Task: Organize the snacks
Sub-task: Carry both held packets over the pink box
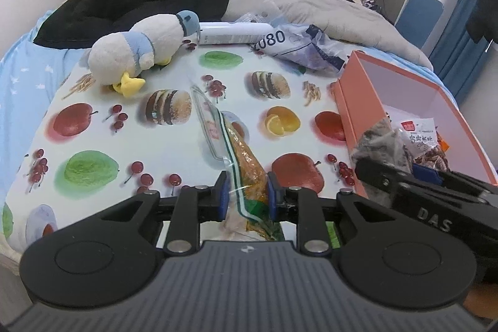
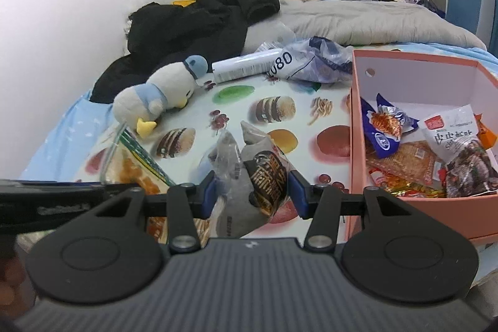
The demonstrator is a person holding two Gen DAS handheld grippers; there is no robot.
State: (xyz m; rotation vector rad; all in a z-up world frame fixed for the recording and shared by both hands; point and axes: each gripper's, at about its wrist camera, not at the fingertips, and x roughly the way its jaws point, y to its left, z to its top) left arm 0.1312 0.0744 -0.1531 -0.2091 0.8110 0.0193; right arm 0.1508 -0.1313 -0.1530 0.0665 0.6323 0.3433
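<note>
Orange snack bag (image 1: 246,157) clamped in left tool (image 1: 247,196) | right tool (image 2: 252,193) grips grey packet (image 2: 261,176) (beside pink box (image 2: 358,145))

open cloth (image 1: 174,151) left of box (image 1: 358,101)

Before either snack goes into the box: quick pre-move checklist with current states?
1. Left tongs shut on the orange snack bag: ok.
2. Right tongs shut on the grey snack pack: ok.
3. Pink box open on top, no lid in the way: ok.
4. Free room in the box: ok, bare floor behind the blue-wrapped snack.
5. Path clear of the plush duck: ok, it lies on the far left.
6. Orange bag fully lifted off the cloth: cannot tell.
</note>
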